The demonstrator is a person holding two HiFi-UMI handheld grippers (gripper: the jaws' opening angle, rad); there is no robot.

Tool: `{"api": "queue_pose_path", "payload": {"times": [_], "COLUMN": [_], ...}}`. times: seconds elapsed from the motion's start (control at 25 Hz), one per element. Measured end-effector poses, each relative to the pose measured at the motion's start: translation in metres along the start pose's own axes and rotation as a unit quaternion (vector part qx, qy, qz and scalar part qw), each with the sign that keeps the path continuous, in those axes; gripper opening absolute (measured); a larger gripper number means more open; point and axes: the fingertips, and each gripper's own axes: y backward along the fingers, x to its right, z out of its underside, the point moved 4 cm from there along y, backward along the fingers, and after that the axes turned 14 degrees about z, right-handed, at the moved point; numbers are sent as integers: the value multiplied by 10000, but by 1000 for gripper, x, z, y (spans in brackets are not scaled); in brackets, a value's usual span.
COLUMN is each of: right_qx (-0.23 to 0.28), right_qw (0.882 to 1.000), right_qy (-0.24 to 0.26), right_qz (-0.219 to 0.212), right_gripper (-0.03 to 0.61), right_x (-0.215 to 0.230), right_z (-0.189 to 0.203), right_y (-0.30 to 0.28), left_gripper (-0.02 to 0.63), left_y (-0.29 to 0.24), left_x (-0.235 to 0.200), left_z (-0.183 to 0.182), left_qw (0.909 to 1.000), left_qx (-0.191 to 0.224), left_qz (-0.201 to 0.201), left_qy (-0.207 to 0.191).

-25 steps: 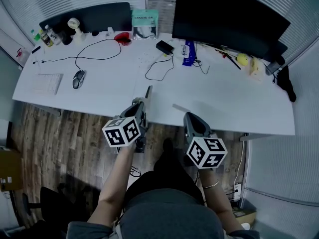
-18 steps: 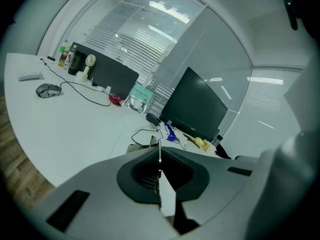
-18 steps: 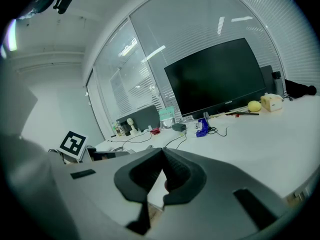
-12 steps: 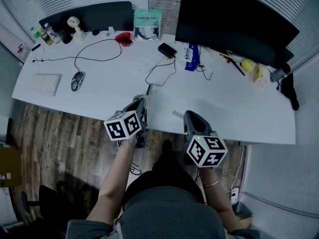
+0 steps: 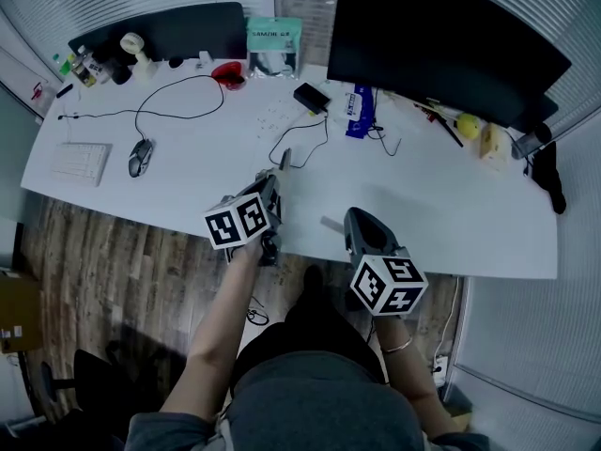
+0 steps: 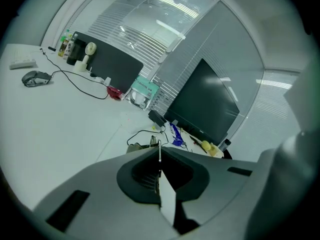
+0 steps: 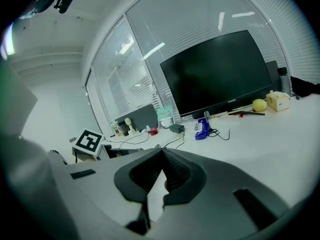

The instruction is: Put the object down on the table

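**A:** What is sitting at the left end of the white desk (image 5: 451, 205)?

**B:** A white keyboard (image 5: 80, 163) is lying near the front edge. A computer mouse (image 5: 139, 157) is resting just to its right.

**A:** And the left gripper (image 5: 274, 184)?

**B:** It is hovering over the near edge of the desk, left of the middle. Its jaws are clamping a thin flat strip (image 5: 285, 160). In the left gripper view the strip (image 6: 159, 159) is showing edge-on, pinched between the two pads.

**A:** Where is the strip pointing?

**B:** It is sticking out past the jaws over the desk, toward a loop of black cable (image 5: 326, 132). I cannot tell whether it is touching the surface.

**A:** What is lying beyond it?

**B:** A teal packet (image 5: 272, 47) is leaning at the back. A black adapter (image 5: 310, 97) and a blue package (image 5: 359, 111) are sitting in front of the big dark monitor (image 5: 441, 40).

**A:** And the right gripper (image 5: 355, 219)?

**B:** It is hanging over the front edge, well apart from the left one. In the right gripper view its jaws are meeting at the tips (image 7: 161, 150), with nothing between them.

**A:** Farther right?

**B:** A yellow ball (image 5: 468, 125) is lying near the monitor's foot.
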Motion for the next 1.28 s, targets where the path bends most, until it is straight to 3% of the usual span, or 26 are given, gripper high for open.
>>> {"api": "queue_pose_path", "payload": {"times": [0.32,0.76,1.28], "right_qx": [-5,-50,-53], "right_qw": [10000,10000,9999], "right_qy": [-14,-28,-46], "right_qz": [-25,63,141], "right_gripper": [5,5,5], "right_x": [5,9,11], "right_z": [-3,-1,-2], "right_y": [-7,-8,-10], "left_gripper": [26,26,26], "left_y": [-29,-61,-86], "left_x": [-9,-23,-36], "left_z": [-13,-22,-19], "left_qw": [10000,9984,9969], "left_qx": [-14,-38,-292], "left_qz": [-10,142,168], "left_qy": [88,547,707]}}
